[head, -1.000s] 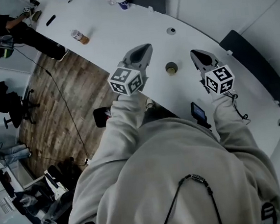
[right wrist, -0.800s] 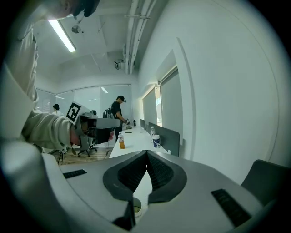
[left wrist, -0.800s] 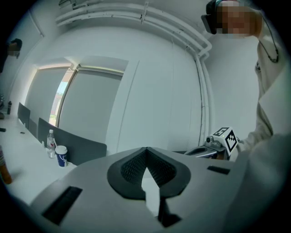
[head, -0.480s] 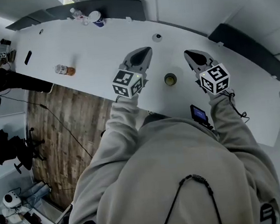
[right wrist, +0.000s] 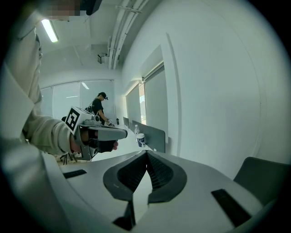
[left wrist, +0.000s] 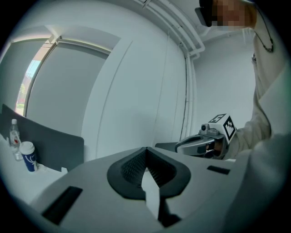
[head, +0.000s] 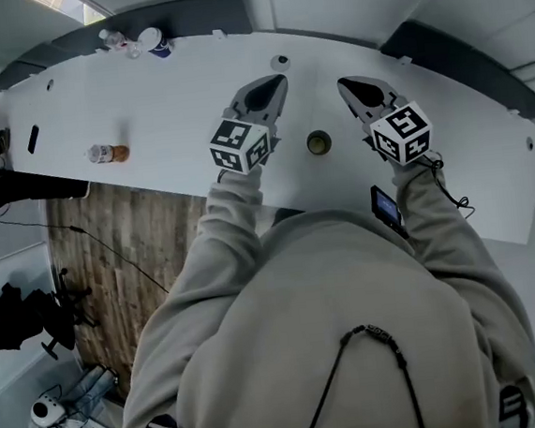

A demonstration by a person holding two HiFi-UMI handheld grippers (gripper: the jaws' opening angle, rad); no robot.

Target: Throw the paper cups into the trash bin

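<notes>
A paper cup [head: 318, 142] with a dark inside stands upright on the long white table [head: 172, 105], between my two grippers and a little behind their tips. My left gripper [head: 272, 86] is to its left, shut and empty. To the cup's right my right gripper [head: 346, 86] is shut too, with nothing in it. A second paper cup [head: 155, 42], white and blue, stands at the table's far left end next to a clear bottle [head: 115, 38]. In the left gripper view the jaws [left wrist: 145, 150] meet at the tip. The right gripper view shows the same [right wrist: 146, 152]. No trash bin is in view.
A bottle [head: 106, 153] lies on the table to the left. A small dark device [head: 384, 206] sits at the table's near edge by my right sleeve. A grey divider panel [head: 192, 13] backs the far end. Wooden floor [head: 112, 261] lies left. A person [right wrist: 99, 107] works further along.
Both grippers have moved forward over the table, so their tips now reach past the cup on either side. The head view has swung, showing more of the table's far end.
</notes>
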